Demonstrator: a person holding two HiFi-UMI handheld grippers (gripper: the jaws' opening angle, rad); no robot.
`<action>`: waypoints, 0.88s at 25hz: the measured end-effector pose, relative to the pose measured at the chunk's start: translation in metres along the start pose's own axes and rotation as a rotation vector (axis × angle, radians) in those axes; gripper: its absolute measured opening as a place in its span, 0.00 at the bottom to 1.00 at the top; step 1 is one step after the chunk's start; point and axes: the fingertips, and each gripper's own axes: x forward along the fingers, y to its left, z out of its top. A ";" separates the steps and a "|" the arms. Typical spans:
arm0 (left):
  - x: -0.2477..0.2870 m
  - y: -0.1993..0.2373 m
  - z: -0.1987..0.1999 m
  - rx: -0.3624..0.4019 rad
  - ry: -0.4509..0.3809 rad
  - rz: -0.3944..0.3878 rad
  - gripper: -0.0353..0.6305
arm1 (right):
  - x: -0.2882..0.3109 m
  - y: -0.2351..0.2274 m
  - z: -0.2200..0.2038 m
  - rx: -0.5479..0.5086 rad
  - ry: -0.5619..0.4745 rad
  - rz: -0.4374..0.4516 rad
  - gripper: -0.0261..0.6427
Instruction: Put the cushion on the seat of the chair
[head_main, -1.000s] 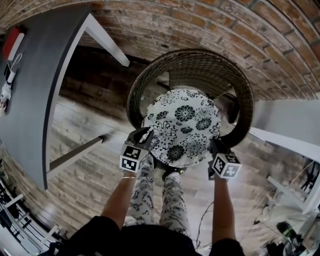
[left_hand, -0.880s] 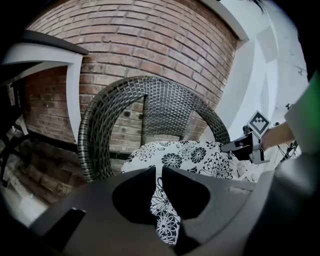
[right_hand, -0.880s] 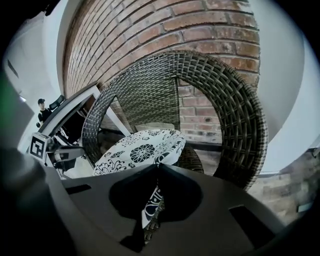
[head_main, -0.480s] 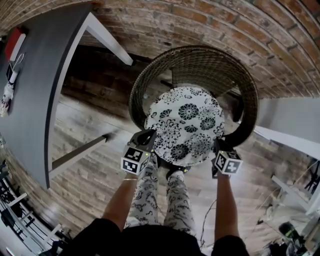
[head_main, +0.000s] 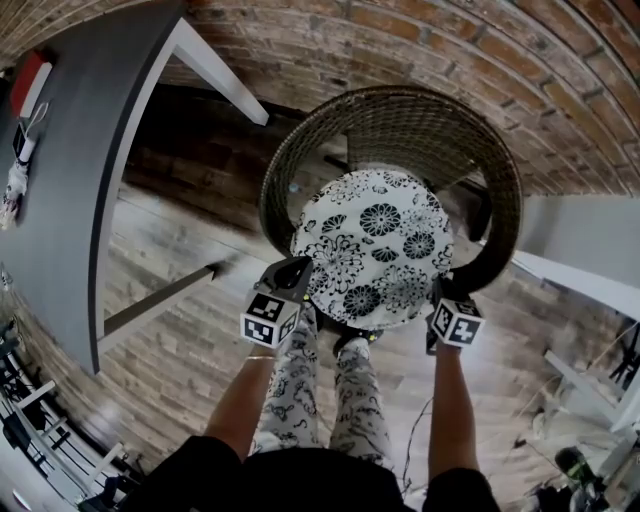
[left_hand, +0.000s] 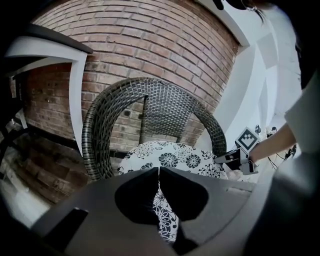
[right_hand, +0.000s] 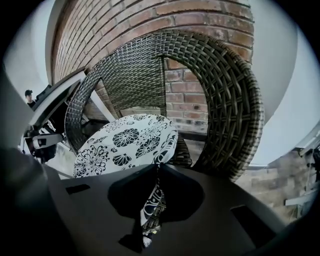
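The round white cushion with black flowers (head_main: 372, 245) sits low inside the dark wicker chair (head_main: 300, 160), over its seat. My left gripper (head_main: 291, 273) is shut on the cushion's near left edge; in the left gripper view the patterned cloth (left_hand: 161, 210) is pinched between the closed jaws (left_hand: 158, 170). My right gripper (head_main: 441, 296) holds the near right edge. Its jaws (right_hand: 156, 169) are opening, with a fold of the cushion (right_hand: 152, 200) still between the tips. The chair seat (right_hand: 183, 150) shows just under the cushion's rim.
A grey table (head_main: 70, 170) with a white leg (head_main: 215, 75) stands to the left, a red item (head_main: 25, 85) on it. A brick wall (head_main: 420, 40) is behind the chair, and a white panel (head_main: 585, 240) is at the right. The person's legs (head_main: 290, 390) stand on the wood floor.
The cushion and both grippers have sunk a little further into the chair, the right gripper more than the left. Both grippers still hold the cushion's edge.
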 end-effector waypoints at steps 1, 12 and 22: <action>0.000 0.000 0.001 0.001 -0.003 -0.001 0.07 | 0.000 -0.001 -0.002 0.008 0.002 -0.005 0.08; 0.002 -0.006 0.004 0.008 -0.005 -0.006 0.07 | -0.005 -0.008 -0.009 0.069 0.012 -0.011 0.18; -0.004 -0.013 0.012 0.015 -0.024 -0.014 0.07 | -0.021 -0.011 -0.001 0.112 -0.039 -0.022 0.22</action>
